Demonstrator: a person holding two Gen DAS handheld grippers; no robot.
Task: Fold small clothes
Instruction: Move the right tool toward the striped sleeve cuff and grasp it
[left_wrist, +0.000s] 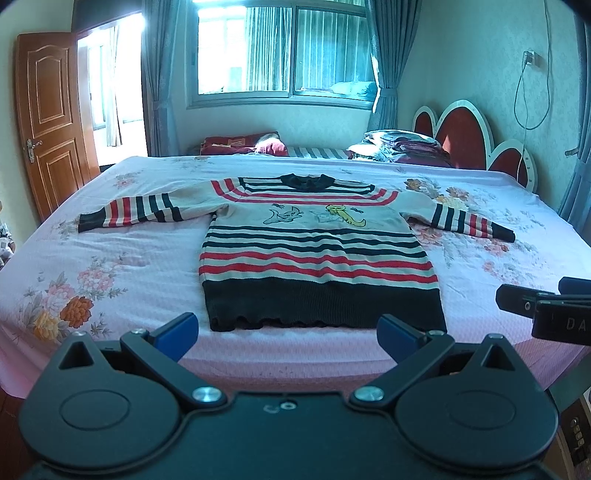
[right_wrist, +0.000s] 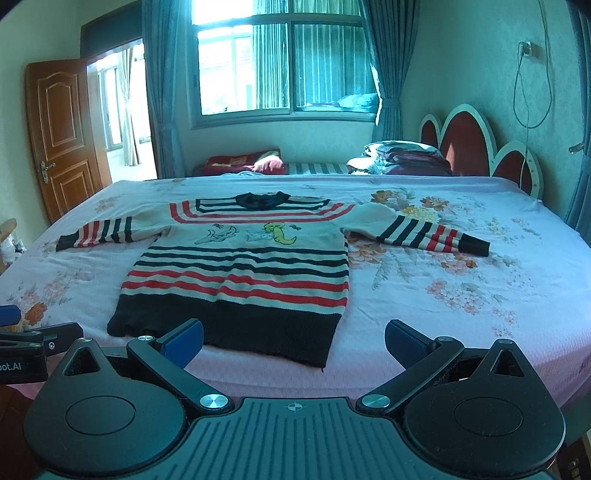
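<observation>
— So where was the sweater (left_wrist: 317, 254) at that point?

— Flat on the bed (left_wrist: 110, 266), face up, hem toward the cameras and collar away, both sleeves stretched out to the sides. Nothing was folded yet.

— And the claws?

— Both empty. The left gripper (left_wrist: 286, 334) had its fingers spread wide, hovering just short of the black hem. The right gripper (right_wrist: 293, 343) was spread too, near the hem's right corner; its tip also showed at the edge of the left view.

— What worried you from there?

— Mostly the knit. It looked thick and floppy, so I judged that a pinch at the hem could catch only the top layer, and the front would peel away from the back when lifted. The flowered sheet (right_wrist: 461, 273) under it was thin; a low pinch might have gathered that in as well.

— And the sleeves?

— The right-hand sleeve (right_wrist: 432, 232) lay well out from the body. Folding it across with one claw could drag the whole sweater askew.
</observation>
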